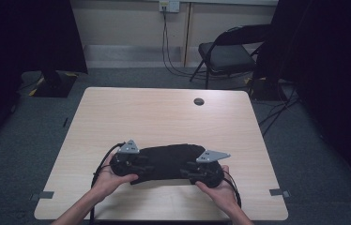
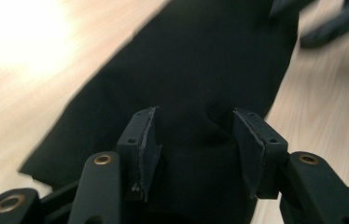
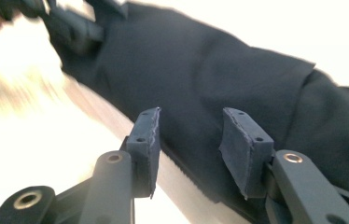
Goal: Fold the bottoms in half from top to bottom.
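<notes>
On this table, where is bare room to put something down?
Free: the whole far half of the table, from the black cloth up to the cable hole, and strips beside each hand. Crowded: the near middle, with cloth and both hand-held grippers.

Cloth (image 1: 171, 160) on table (image 1: 164, 117) near front edge, between left gripper (image 1: 146, 167) and right gripper (image 1: 186, 169).

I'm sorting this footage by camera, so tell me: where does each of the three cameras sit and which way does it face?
High view: fixed above the person's side, facing forward and down on the table; forearms, left gripper and right gripper show.
Left gripper view: rides the left gripper, looking along its open jaws at the black cloth.
Right gripper view: rides the right gripper, jaws open over the cloth's edge.
All views share the cloth.
</notes>
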Demonstrator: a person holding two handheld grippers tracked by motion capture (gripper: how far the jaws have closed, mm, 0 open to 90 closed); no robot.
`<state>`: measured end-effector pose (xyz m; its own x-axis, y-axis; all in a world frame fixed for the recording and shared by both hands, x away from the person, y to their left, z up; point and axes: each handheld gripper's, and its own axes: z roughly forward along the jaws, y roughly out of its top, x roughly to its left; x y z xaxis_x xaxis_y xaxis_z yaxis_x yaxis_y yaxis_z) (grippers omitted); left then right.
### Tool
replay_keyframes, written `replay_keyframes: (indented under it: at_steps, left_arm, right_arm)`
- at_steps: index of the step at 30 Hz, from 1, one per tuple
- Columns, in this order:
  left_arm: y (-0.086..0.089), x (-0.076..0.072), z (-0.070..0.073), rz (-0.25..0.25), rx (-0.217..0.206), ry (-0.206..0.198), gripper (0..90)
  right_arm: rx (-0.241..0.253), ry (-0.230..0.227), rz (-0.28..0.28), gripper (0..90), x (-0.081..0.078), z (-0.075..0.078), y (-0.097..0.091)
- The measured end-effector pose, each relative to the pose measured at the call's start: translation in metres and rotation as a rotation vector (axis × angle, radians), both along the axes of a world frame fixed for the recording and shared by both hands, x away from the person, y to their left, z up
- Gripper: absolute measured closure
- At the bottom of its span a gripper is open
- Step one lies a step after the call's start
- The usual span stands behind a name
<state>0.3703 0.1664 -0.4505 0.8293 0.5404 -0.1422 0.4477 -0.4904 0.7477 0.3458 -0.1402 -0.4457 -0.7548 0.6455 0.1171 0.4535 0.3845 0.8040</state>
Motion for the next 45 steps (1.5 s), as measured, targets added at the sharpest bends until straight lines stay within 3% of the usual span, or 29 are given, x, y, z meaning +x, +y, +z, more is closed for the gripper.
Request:
replay_keyframes:
  at_steps: [2, 4, 5, 7, 8, 11, 12, 13, 15, 18, 22, 23, 24, 25, 28, 29, 31, 32, 33, 36, 37, 38, 40, 41, 45]
  left_arm:
    - [0.000, -0.002, -0.003, -0.008, 0.016, 0.003, 50.5]
    - [-0.001, -0.003, -0.009, -0.007, 0.019, 0.009, 50.5]
    - [-0.002, -0.004, -0.012, -0.010, 0.023, 0.008, 50.4]
    - [-0.002, -0.004, -0.012, -0.005, 0.021, 0.006, 50.4]
    - [-0.002, -0.004, -0.013, -0.009, 0.023, 0.003, 50.5]
    - [-0.002, -0.003, -0.016, -0.008, 0.026, 0.002, 50.7]
    - [-0.002, -0.003, -0.017, -0.008, 0.029, 0.002, 50.8]
    - [-0.003, -0.003, -0.018, -0.009, 0.037, -0.006, 51.0]
    - [-0.007, -0.004, -0.021, -0.008, 0.054, -0.038, 51.1]
    - [-0.007, -0.004, -0.021, -0.003, 0.054, -0.041, 51.0]
    - [0.001, -0.001, -0.013, -0.005, -0.021, -0.018, 51.2]
    - [0.005, 0.001, -0.004, 0.003, -0.070, -0.044, 53.1]
    - [0.005, 0.001, -0.004, 0.003, -0.070, -0.044, 53.2]
    - [0.007, 0.006, 0.003, 0.016, -0.130, -0.040, 53.2]
    - [0.005, 0.012, 0.003, 0.032, -0.134, -0.007, 49.2]
    - [0.002, 0.016, -0.006, 0.054, -0.096, 0.054, 45.2]
    - [0.000, 0.016, -0.012, 0.053, -0.075, 0.058, 44.2]
    - [-0.001, 0.014, -0.017, 0.053, -0.038, 0.046, 44.2]
    - [-0.002, 0.013, -0.018, 0.051, -0.035, 0.036, 43.8]
    - [-0.003, 0.013, -0.019, 0.047, -0.017, 0.028, 43.8]
    - [-0.004, 0.013, -0.020, 0.047, -0.016, 0.027, 43.8]
    - [-0.005, 0.013, -0.020, 0.041, 0.000, 0.011, 43.9]
    - [-0.006, 0.013, -0.020, 0.041, 0.011, -0.006, 43.9]
    - [-0.007, 0.014, -0.021, 0.045, 0.022, -0.024, 43.9]
    - [-0.005, 0.020, -0.024, 0.069, 0.014, -0.036, 43.9]
  right_arm:
    - [0.007, -0.014, -0.017, 59.2, 0.001, 0.005, -0.002]
    - [0.021, -0.026, -0.054, 59.3, 0.010, 0.013, -0.006]
    - [0.023, -0.026, -0.089, 57.2, 0.022, 0.016, -0.007]
    - [0.016, -0.021, -0.097, 55.5, 0.028, 0.016, -0.007]
    - [-0.043, -0.016, -0.132, 53.4, 0.043, 0.007, -0.004]
    - [-0.053, 0.020, -0.139, 56.0, 0.053, -0.004, -0.002]
    - [-0.098, 0.022, -0.145, 58.6, 0.055, -0.011, -0.001]
    - [-0.112, 0.027, -0.141, 58.5, 0.056, -0.014, -0.001]
    - [-0.124, 0.038, -0.147, 58.6, 0.053, -0.024, -0.006]
    - [-0.096, 0.028, -0.164, 58.7, 0.049, -0.030, -0.008]
    - [-0.126, 0.015, -0.183, 58.6, 0.045, -0.027, -0.004]
    - [-0.135, -0.001, -0.185, 58.6, 0.039, -0.026, -0.004]
    - [-0.136, -0.002, -0.183, 58.5, 0.038, -0.026, -0.004]
    - [-0.135, -0.001, -0.177, 58.4, 0.036, -0.025, -0.004]
    - [-0.130, 0.003, -0.175, 57.6, 0.033, -0.024, -0.005]
    - [-0.127, 0.004, -0.171, 56.2, 0.033, -0.024, -0.006]
    - [-0.124, 0.006, -0.170, 53.0, 0.032, -0.022, -0.007]
    - [-0.130, 0.000, -0.175, 43.4, 0.030, -0.017, -0.007]
    - [-0.060, -0.020, -0.152, 42.9, 0.020, -0.001, -0.013]
    - [-0.079, -0.022, -0.149, 39.4, 0.013, 0.004, -0.014]
    - [-0.094, -0.012, -0.141, 39.4, 0.012, 0.000, -0.015]
    - [-0.108, 0.009, -0.156, 37.2, 0.014, -0.014, -0.017]
    - [-0.108, 0.019, -0.158, 35.9, 0.016, -0.019, -0.018]
    - [-0.105, 0.056, -0.155, 33.8, 0.024, -0.028, -0.018]
    - [-0.104, 0.066, -0.162, 33.8, 0.031, -0.030, -0.017]
